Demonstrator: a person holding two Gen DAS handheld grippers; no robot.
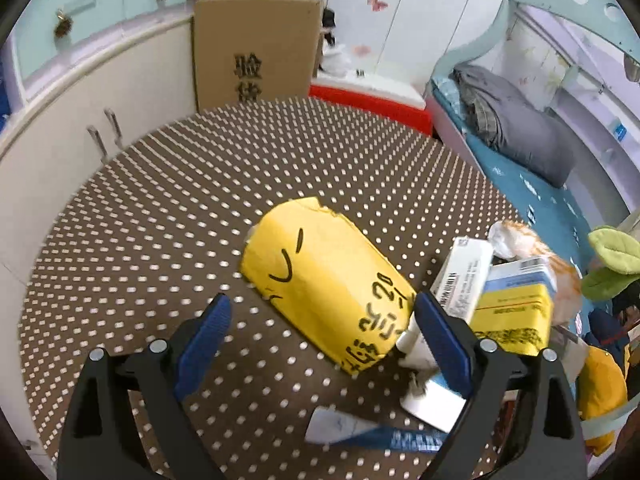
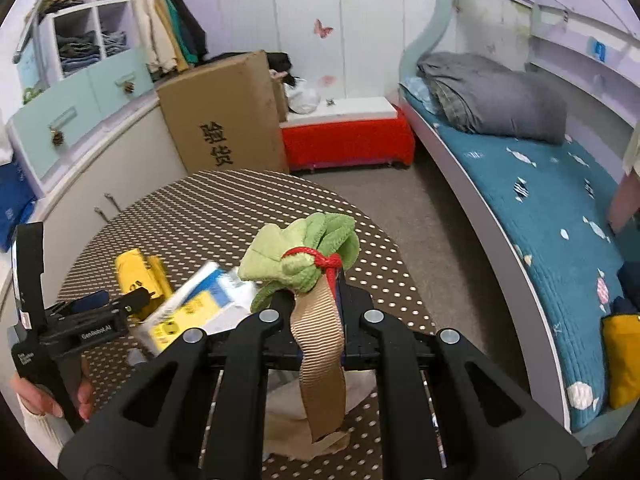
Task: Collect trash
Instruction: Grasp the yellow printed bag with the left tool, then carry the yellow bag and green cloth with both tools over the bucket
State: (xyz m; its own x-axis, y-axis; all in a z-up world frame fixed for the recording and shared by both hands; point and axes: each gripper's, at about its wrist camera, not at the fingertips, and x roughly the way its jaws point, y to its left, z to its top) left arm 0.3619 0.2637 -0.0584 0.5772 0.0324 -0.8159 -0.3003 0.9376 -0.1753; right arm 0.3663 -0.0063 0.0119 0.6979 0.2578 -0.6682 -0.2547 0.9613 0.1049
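In the left wrist view my left gripper is open just above the dotted brown table. A yellow paper package with black writing lies between its blue fingers, nearer the right one. Beside it on the right lie a white box, a yellow and blue box and crumpled paper. In the right wrist view my right gripper is shut on a tan ribbon strap tied to a green cloth bag top. The yellow package and the boxes show to its left.
A blue and white wrapper lies near the table's front edge. A large cardboard box and a red storage bench stand behind the table. A bed runs along the right. Cabinets line the left.
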